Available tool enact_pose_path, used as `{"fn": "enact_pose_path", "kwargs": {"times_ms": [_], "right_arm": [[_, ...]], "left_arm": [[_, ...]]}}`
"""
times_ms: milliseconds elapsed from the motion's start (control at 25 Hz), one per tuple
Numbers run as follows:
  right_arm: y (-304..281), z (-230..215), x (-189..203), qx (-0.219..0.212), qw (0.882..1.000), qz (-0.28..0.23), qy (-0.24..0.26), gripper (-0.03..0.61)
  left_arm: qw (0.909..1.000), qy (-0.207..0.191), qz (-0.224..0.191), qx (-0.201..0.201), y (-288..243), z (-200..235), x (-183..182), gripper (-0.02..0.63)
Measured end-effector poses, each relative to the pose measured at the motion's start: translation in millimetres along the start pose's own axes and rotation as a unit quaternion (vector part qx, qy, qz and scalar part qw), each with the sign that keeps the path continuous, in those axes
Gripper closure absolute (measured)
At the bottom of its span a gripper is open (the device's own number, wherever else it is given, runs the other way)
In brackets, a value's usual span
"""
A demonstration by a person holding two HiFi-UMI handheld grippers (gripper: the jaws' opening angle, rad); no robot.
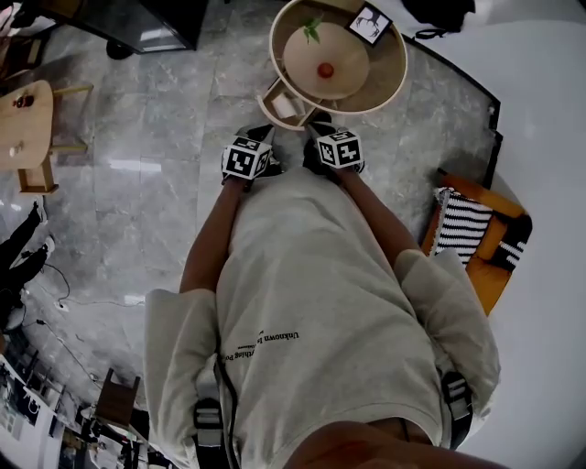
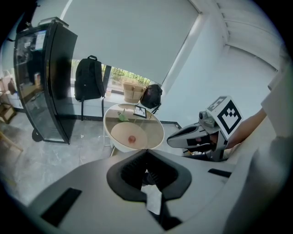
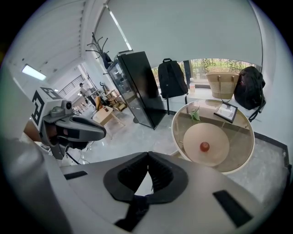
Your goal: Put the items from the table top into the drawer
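Wooden side table (image 1: 23,119) at far left, beside a black cabinet (image 1: 146,27) at the top edge. Grey marble floor (image 1: 137,201) lies open and bare between these and the person.

Left gripper (image 2: 146,153): jaws together, nothing between them, held short of the table and apart from it.

Drawer (image 1: 282,103): pulled open under the near-left edge of the round table (image 1: 401,66).

On the table top: green sprig (image 1: 312,30) at the back, red ball (image 1: 325,70) on the pale centre disc, framed picture (image 1: 370,25) at back right. All are well apart from both grippers.

Right gripper (image 3: 148,155): jaws closed tight, empty, level with the left one, just before the table's near rim.

Orange seat (image 1: 476,266) with striped cushion (image 1: 462,224) at right, against the white wall (image 1: 549,137).
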State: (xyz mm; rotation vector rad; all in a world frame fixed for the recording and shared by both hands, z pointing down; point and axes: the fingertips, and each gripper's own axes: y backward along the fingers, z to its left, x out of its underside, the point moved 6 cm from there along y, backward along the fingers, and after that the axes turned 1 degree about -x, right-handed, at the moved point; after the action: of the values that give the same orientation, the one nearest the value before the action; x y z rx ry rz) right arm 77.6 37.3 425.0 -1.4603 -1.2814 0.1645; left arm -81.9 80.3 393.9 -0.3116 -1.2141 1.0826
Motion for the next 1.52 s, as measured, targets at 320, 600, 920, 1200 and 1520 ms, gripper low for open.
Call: {"fn": "enact_pose_path", "kwargs": {"times_ms": [320,600,920,1200,1520], "right_arm": [[-5.2,0.9,-4.7,-0.004,1.000,0.002,0.009,0.546],[-4.3,0.9,-0.4,-0.005,1.000,0.003,0.010,0.546],[-2.0,-0.1,4.3,-0.004,1.000,0.002,0.007,0.546],[-1.9,2.0,6.9,-0.008,1.000,0.005,0.009,0.546],[-0.6,3.6,6.4,-0.008,1.000,0.006,0.010,0.545]], "left_arm": [[0.9997,0.023,-0.001,-0.002,-1.1,8.1,1.6,0.594],[0.9998,0.018,0.001,0.001,-2.6,3.4,4.4,0.592],[0.9992,0.037,-0.012,0.003,-0.8,4.0,6.8,0.592],[0.9992,0.037,-0.013,-0.002,1.6,2.7,8.1,0.592],[0.9991,0.040,-0.014,-0.001,3.5,2.2,7.7,0.592]]}}
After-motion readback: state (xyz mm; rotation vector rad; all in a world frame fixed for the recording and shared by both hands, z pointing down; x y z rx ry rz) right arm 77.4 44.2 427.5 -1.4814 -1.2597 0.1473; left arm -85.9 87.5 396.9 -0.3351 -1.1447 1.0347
